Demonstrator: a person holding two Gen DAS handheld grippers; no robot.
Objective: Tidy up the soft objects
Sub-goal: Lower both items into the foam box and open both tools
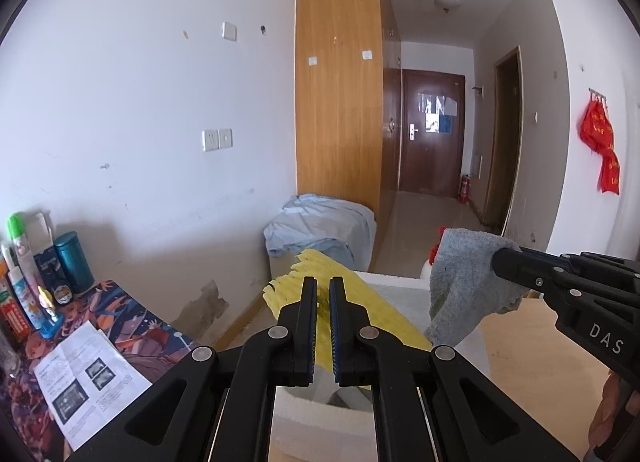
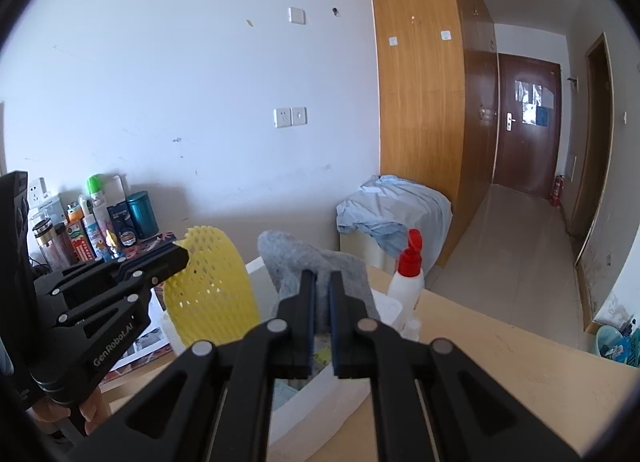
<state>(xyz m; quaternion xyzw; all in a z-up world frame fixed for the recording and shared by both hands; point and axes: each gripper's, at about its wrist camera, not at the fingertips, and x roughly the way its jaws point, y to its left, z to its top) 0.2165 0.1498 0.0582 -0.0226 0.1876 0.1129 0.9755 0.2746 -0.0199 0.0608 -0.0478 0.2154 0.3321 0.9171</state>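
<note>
The wooden bench point(image 2: 500, 346) runs under both hands, with a white foam box point(image 2: 316, 390) sitting on it below the tongs. Over that box, the left tongs point(image 1: 323, 290) are clenched on a yellow foam net point(image 1: 296, 282), which sticks up and forward from the jaws. Just beside it, the right tongs point(image 2: 322, 282) are clenched on a grey cloth point(image 2: 296, 258) that bunches above the jaws and droops down. A white bottle with a red cap point(image 2: 408, 274) stands near the bench's far edge, just beyond the box.
</note>
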